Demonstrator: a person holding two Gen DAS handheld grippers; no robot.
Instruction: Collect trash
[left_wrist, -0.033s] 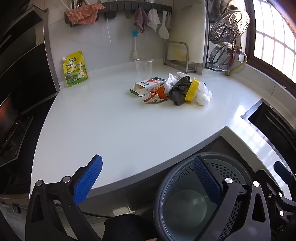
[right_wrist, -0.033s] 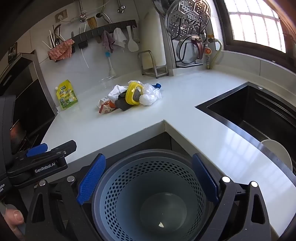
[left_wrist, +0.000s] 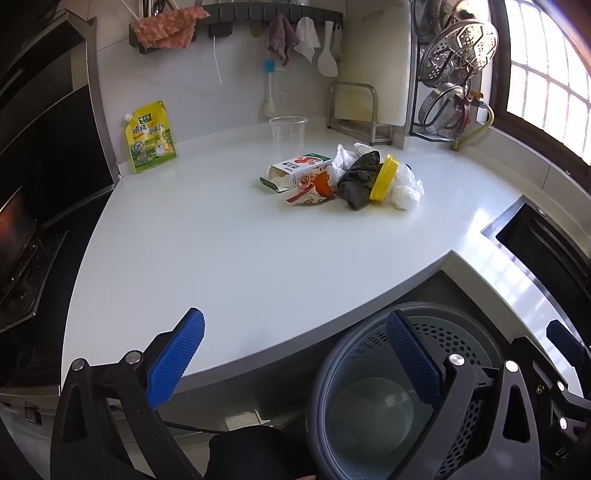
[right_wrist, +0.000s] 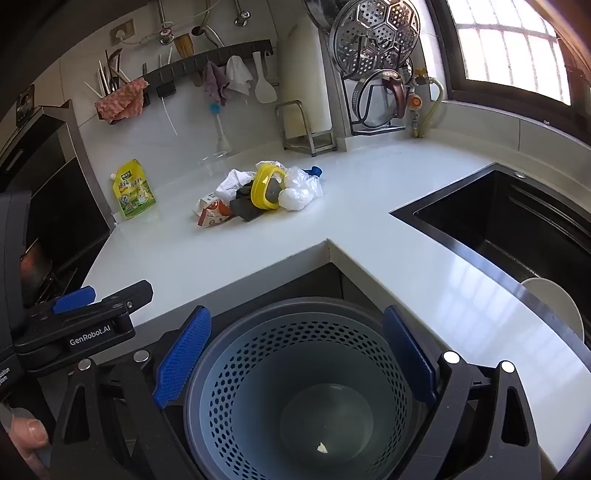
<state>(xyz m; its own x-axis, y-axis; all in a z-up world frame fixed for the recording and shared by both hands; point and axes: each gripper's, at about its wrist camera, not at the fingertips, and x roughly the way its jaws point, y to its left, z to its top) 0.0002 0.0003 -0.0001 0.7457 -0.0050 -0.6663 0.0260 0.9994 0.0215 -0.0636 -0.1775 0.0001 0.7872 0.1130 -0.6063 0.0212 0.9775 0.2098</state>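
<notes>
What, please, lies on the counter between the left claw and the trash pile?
Nothing: in the left wrist view, only bare white counter separates the open left claw from the trash pile.

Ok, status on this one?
Both grippers, left and right, open, empty. Trash pile untouched on counter. Bin below, path clear.

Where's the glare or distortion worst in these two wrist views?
Left wrist: window blown out at upper right, countertop edges bowed by the fisheye. Right wrist: window overexposed, bright reflection on the counter strip beside the sink, corners vignetted dark.
</notes>
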